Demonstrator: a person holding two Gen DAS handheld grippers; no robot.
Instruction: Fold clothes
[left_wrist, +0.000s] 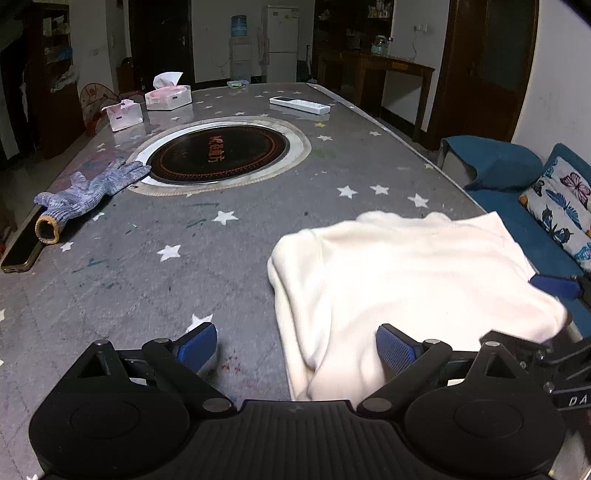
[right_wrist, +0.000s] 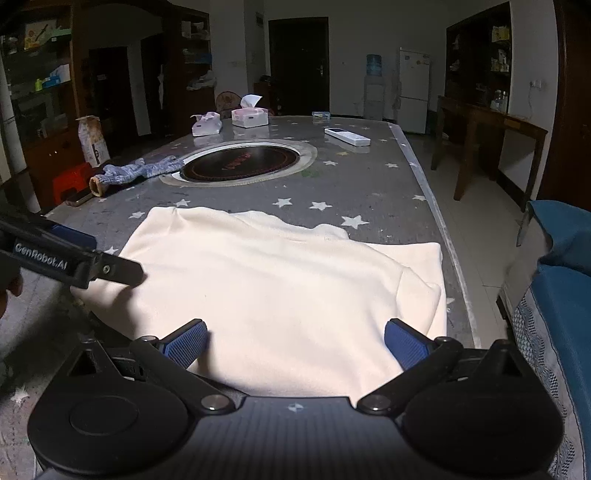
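Observation:
A cream-white garment (left_wrist: 399, 280) lies partly folded on the grey star-patterned table (left_wrist: 184, 280), near its right front edge. It also shows in the right wrist view (right_wrist: 266, 280). My left gripper (left_wrist: 295, 349) is open and empty, its fingers straddling the garment's left edge; its right pad rests over the cloth. My right gripper (right_wrist: 295, 345) is open and empty, low over the garment's near edge. The left gripper's body shows in the right wrist view (right_wrist: 55, 254) at the cloth's left side.
A round black hotplate (left_wrist: 218, 153) sits in the table's middle. A blue knit glove (left_wrist: 88, 188) and a phone (left_wrist: 22, 247) lie at the left edge. Tissue boxes (left_wrist: 168, 96) and a white remote (left_wrist: 299, 104) sit far back. A blue sofa (left_wrist: 517, 206) stands to the right.

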